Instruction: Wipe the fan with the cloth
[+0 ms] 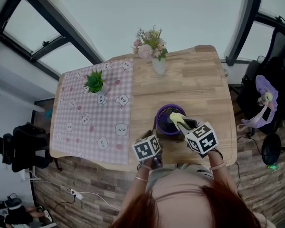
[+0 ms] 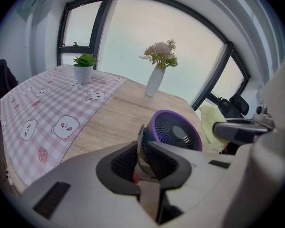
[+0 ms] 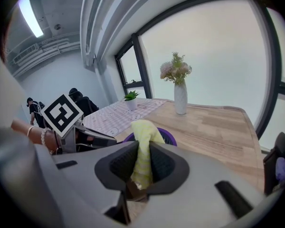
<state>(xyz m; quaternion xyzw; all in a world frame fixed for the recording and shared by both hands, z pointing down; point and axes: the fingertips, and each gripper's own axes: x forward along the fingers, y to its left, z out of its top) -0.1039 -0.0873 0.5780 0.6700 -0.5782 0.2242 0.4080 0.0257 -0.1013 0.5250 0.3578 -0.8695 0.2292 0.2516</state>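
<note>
My left gripper [image 2: 143,161] pinches the fan [image 2: 173,131] by its near edge, at the near side of the counter [image 1: 199,75]. My right gripper [image 3: 141,170] squeezes the soft cloth [image 3: 143,137]. The fan looks light and tippy, so its stiff rim is the best place to hold.

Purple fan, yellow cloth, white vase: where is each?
purple fan [image 2: 177,132], left gripper view, front grille hub.
yellow cloth [image 3: 143,150], right gripper view, upright middle strip.
white vase [image 3: 180,99], right gripper view, body.

soft cloth [image 3: 144,148], glossy plastic fan [image 2: 176,132]
</note>
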